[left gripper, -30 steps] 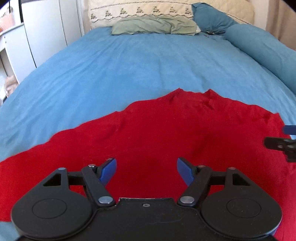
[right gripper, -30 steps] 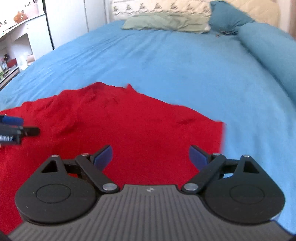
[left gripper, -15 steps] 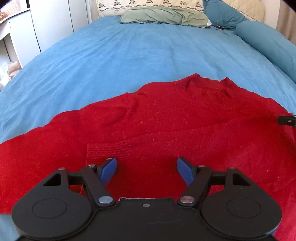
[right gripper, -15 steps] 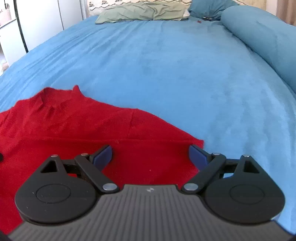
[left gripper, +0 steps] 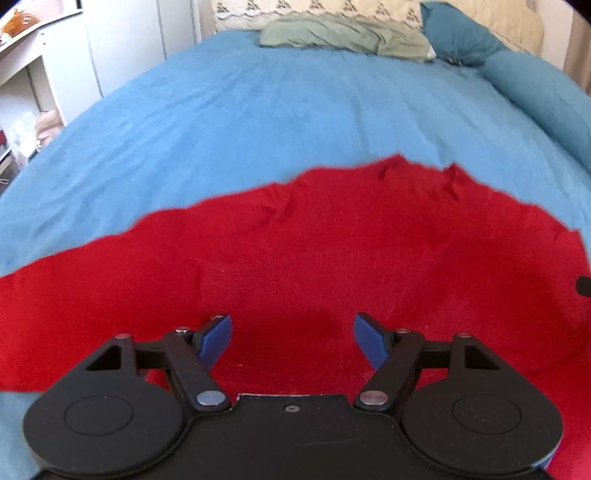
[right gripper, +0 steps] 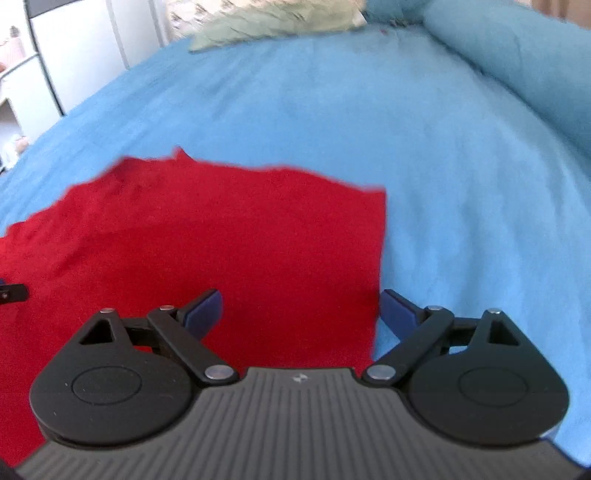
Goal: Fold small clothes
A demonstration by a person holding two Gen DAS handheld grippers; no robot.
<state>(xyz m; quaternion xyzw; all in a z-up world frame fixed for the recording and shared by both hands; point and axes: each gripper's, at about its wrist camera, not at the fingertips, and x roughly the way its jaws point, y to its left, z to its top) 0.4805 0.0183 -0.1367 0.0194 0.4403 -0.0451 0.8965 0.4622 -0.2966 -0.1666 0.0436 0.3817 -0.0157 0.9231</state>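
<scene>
A red knitted top point(left gripper: 332, 258) lies spread flat on the blue bed cover point(left gripper: 295, 110). My left gripper point(left gripper: 291, 341) hovers over its near part, jaws open, nothing between the blue pads. In the right wrist view the same red top point(right gripper: 221, 240) fills the left half, its straight right edge running down to my right gripper point(right gripper: 301, 314). That gripper is open, straddling the edge, with one pad over red cloth and the other over the blue cover point(right gripper: 461, 184). A tip of each gripper peeks into the other's view at the frame edge.
Pillows point(left gripper: 343, 33) and a blue bolster point(left gripper: 546, 96) lie at the head and right side of the bed. White cupboards and shelves point(left gripper: 48, 74) stand beyond the bed's left edge.
Both views have shifted over the red top and rolled a little. The right gripper now sits at the top's right edge, which showed farther off before. Both grippers stayed open.
</scene>
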